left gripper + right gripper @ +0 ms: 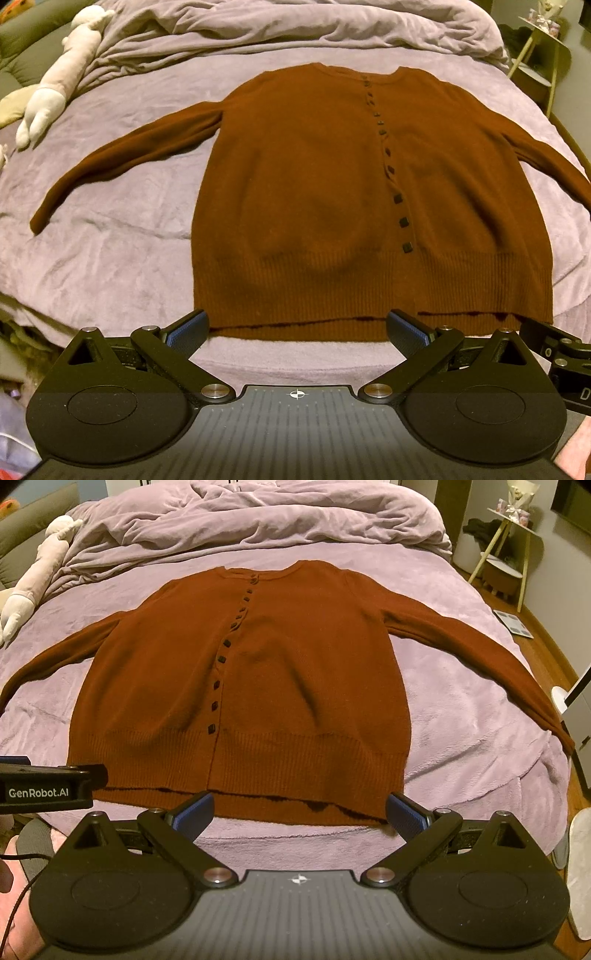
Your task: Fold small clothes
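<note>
**Inspector:** Start with the biggest surface.

**Operator:** I see a bed covered in a soft, plush lilac blanket, lightly creased. At its far end a duvet of the same colour lies bunched in loose folds.

**Inspector:** And the garment?

**Operator:** A rust-brown knitted cardigan lies flat in the middle of the bed, front up, neckline away from me, both sleeves spread out to the sides. The knit is fine on the body, with a ribbed band along the hem. A row of small dark square buttons runs down the closed front. The hem is nearest to me, with a strip of bare blanket below it.

**Inspector:** Anything beside it?

**Operator:** A long pale plush toy lies along the bed's left edge, well apart from the sleeve. In the right wrist view a side table on light, slanted legs stands off the far right corner.

**Inspector:** Grippers?

**Operator:** My left gripper hangs above the hem, black fingers spread wide, blue ribbed pads bare, nothing between them. My right gripper stands the same: fingers fully apart over the hem, touching nothing.
</note>
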The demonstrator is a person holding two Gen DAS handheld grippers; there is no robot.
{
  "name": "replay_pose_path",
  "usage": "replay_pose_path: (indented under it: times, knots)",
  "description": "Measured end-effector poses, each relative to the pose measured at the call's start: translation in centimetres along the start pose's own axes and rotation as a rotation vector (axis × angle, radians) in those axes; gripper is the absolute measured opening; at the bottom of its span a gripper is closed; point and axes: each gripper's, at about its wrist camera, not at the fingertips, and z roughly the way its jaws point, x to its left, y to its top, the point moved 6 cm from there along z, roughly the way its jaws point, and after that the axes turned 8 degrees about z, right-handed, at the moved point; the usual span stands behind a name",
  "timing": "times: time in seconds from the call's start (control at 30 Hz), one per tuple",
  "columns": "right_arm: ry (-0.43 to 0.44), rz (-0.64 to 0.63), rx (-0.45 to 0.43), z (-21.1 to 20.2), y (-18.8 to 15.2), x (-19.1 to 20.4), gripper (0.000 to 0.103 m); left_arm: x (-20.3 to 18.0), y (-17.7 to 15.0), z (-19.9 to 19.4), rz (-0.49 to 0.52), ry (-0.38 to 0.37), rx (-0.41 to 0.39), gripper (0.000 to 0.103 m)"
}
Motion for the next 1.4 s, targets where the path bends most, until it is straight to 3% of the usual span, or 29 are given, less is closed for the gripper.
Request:
replay_pose_path:
  times: [0.6,1.03,1.4]
  knots:
    - [0.008,0.010,-0.002,0.15,0.03,0.03,0.099,0.03,-0.12,0.40,-0.005,0.000,0.013,0.103]
    - [0.001,0.008,-0.060,0.09,0.36,-0.28,0.099,0.19,-0.36,0.78,-0.012,-0.001,0.027,0.103]
    - [0.009,0.020,-0.014,0.28,0.14,-0.29,0.099,0.29,-0.46,0.92,-0.020,-0.002,0.038,0.103]
